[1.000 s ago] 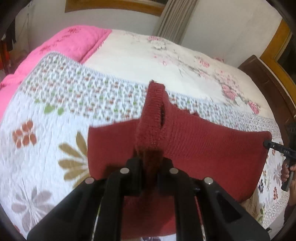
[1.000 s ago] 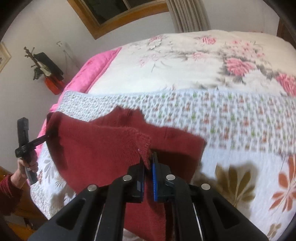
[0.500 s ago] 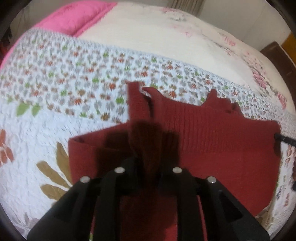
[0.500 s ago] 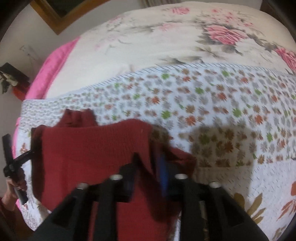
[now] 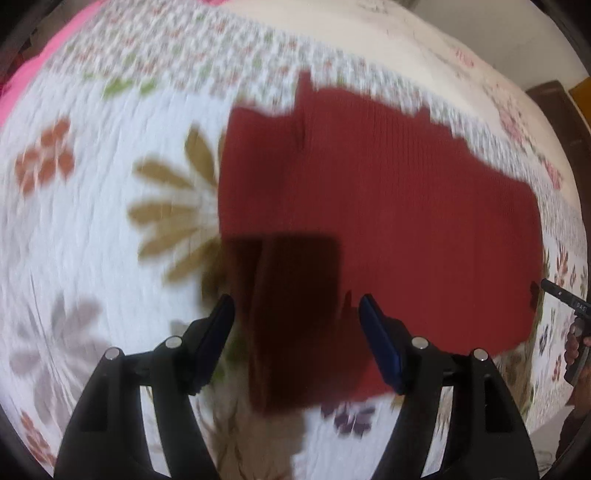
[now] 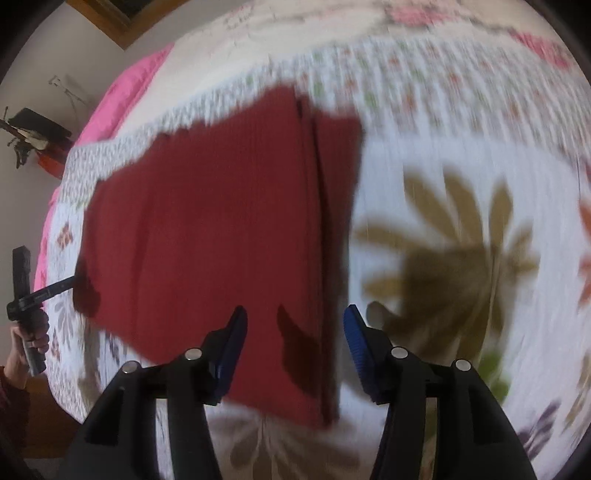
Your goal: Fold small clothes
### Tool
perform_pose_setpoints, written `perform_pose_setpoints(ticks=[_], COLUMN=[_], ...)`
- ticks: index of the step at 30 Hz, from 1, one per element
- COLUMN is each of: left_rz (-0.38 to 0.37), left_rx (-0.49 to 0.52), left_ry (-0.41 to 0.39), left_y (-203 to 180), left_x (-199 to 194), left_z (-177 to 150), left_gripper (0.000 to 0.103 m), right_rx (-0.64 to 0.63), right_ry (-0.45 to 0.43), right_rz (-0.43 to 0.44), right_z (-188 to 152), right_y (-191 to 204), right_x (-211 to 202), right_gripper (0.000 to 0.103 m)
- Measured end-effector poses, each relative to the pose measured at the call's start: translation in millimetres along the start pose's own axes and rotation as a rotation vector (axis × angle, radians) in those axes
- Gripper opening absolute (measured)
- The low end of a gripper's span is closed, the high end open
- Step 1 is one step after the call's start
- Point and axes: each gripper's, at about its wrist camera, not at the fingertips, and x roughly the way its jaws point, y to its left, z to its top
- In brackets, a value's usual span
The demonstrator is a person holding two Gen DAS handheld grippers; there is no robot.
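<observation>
claws (image 5: 297,317) (image 6: 293,325) agape above red garment (image 5: 388,206)

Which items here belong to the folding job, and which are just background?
Job:
- red knitted garment, lying on the bed
- left gripper, open
- right gripper, open

Background:
- floral quilt
- pink blanket
- wooden frame on the wall

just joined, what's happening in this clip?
A person with a handheld claw in each hand is folding a dark red knitted garment on a white floral quilted bedspread. Both the left claw and the right claw are open above the garment, which lies flat on the bedspread, folded over along one side. Neither claw grips it.
</observation>
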Motion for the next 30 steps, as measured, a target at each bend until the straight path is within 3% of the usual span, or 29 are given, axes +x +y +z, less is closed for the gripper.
perform_pose_setpoints(ticks=[3, 5, 6, 8, 10, 12, 20, 23, 26, 30], left_rz=[-0.012, -0.016, -0.003, 0.035, 0.032, 0.012, -0.026, -0.012, 0.051, 0.079], left_rx=[0.002, -0.016, -0.018, -0.015, -0.029, -0.043, -0.024, -0.029, 0.029, 0.064], left_ry=[0.035, 0.056, 0.055, 0.05, 0.048, 0.037, -0.004, 0.023, 0.04, 0.027], left_y=[1, 2, 1, 0, 1, 3, 15, 26, 23, 22], left_x=[11, 19, 21, 26, 25, 17, -15, -6, 16, 22], left_z=[-22, -29, -30, -31, -29, -27, -29, -34, -39, -41], left_gripper=[0.07, 0.062, 0.06, 0.037, 0.021, 0.014, 0.012, 0.012, 0.012, 0.014], right_rx=[0.024, 0.031, 0.039, 0.043, 0.041, 0.035, 0.003, -0.002, -0.02, -0.032], right_ry=[0.045, 0.067, 0.079, 0.079, 0.08, 0.064, 0.006, 0.044, 0.097, 0.12], right_rz=[0.025, 0.027, 0.029, 0.026, 0.041, 0.068, 0.087, 0.05, -0.03, -0.077], right_z=[-34, -46, -50, -53, -51, -49, -49, -50, -58, -59], right_y=[-2, -2, -3, -2, 0, 2, 2, 0, -5, -4], right_x=[9, 17, 22, 27, 27, 17, -22, -6, 22, 42], right_gripper=[0.055, 0.054, 0.045, 0.028, 0.009, 0.008, 0.008, 0.008, 0.008, 0.008])
